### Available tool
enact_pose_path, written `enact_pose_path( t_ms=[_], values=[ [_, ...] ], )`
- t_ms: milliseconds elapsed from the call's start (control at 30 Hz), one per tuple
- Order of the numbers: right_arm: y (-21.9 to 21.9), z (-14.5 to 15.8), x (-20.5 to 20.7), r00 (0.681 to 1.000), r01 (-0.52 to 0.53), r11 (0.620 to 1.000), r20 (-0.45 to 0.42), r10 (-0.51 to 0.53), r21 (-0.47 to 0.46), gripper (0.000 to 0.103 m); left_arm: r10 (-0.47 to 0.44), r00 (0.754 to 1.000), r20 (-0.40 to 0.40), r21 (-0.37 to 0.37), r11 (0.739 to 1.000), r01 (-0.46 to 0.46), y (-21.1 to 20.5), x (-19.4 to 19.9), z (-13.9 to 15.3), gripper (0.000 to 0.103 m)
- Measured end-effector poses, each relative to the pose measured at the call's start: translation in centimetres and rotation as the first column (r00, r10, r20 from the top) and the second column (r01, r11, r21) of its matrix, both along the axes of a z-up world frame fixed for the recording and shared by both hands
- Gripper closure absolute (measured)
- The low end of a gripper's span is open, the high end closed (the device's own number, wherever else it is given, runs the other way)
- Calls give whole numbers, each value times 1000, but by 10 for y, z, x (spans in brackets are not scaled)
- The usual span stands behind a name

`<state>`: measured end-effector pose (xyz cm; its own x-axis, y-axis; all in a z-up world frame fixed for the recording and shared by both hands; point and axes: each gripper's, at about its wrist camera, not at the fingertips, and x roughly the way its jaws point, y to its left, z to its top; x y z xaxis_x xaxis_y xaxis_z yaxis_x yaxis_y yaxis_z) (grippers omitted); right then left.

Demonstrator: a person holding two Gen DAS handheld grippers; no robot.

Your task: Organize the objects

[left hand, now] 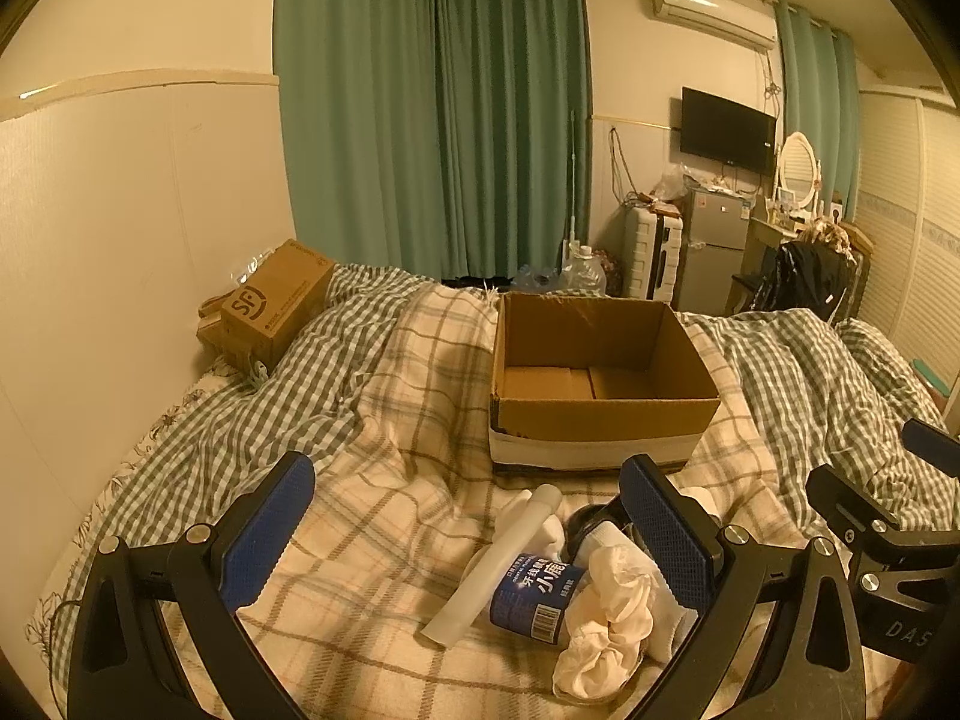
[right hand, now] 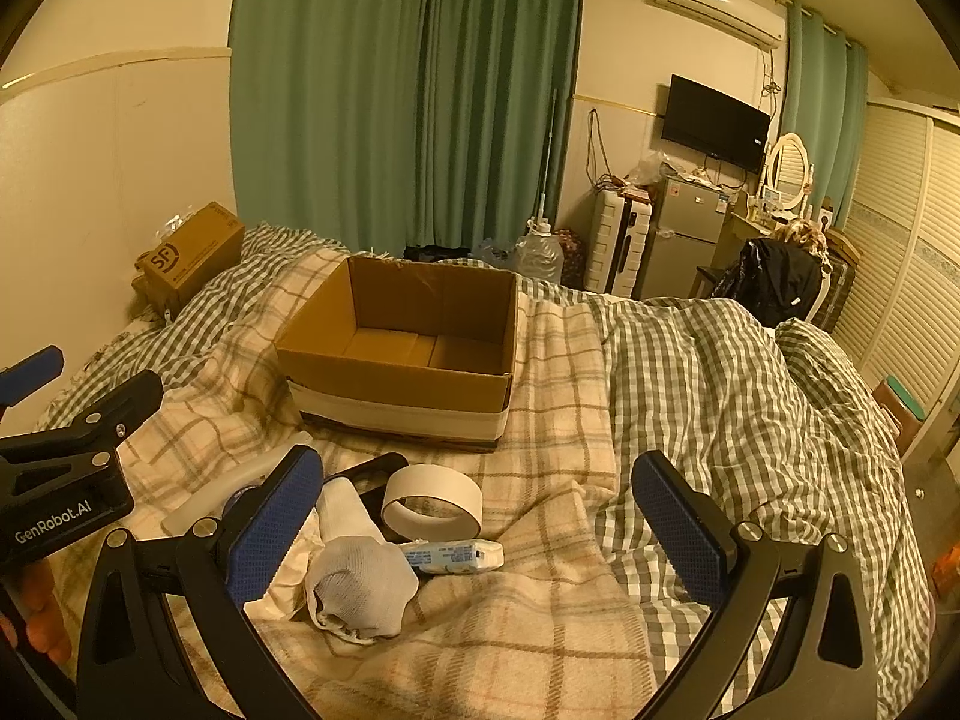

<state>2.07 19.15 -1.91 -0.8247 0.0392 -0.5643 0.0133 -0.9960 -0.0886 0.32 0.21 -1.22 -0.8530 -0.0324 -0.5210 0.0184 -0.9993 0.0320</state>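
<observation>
The bed [left hand: 372,420], under a plaid blanket [right hand: 540,600] and a green checked duvet [right hand: 720,372], runs against the wall on the left, and its right edge drops off toward louvred wardrobe doors [right hand: 900,228]. Bare blanket lies open to the right of the clutter. An open cardboard box [left hand: 600,414] sits mid-bed with nothing visible inside it; a closed SF carton [left hand: 276,306] rests by the wall. The small things lie bunched just in front of the open box. The left wrist view alone shows a blue-labelled can [left hand: 531,597] on its side, a white tube [left hand: 498,558] touching it, and crumpled cream cloth [left hand: 606,618]. The right wrist view alone shows a tape roll [right hand: 432,501], a white sock [right hand: 357,576] and a small packet [right hand: 453,555] beside it. The left tool [left hand: 468,531] hangs over the pile with its jaws spread wide; the right tool [right hand: 477,519] is likewise spread, gripping nothing.
</observation>
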Motion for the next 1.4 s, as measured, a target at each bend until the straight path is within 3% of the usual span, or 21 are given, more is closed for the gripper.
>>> enact_pose_path(
  t_ms=[433, 833, 1233, 1400],
  values=[
    [-3, 5, 4, 1000, -14, 1000, -13, 14, -3, 0, -5, 1000, 4, -11, 1000, 5, 0, 2, 5, 0],
    [1, 46, 26, 996, -21, 1000, -83, 22, 13, 0, -23, 999, -28, 5, 1000, 23, -5, 14, 24, 0],
    [4, 7, 14, 999, -27, 1000, 43, 28, -2, 0, -48, 990, 132, -20, 999, 51, 4, 5, -25, 0],
    [11, -5, 6, 996, -17, 999, 84, 20, -34, 0, -122, 954, 274, -1, 992, 127, 24, 3, -71, 0]
  ],
)
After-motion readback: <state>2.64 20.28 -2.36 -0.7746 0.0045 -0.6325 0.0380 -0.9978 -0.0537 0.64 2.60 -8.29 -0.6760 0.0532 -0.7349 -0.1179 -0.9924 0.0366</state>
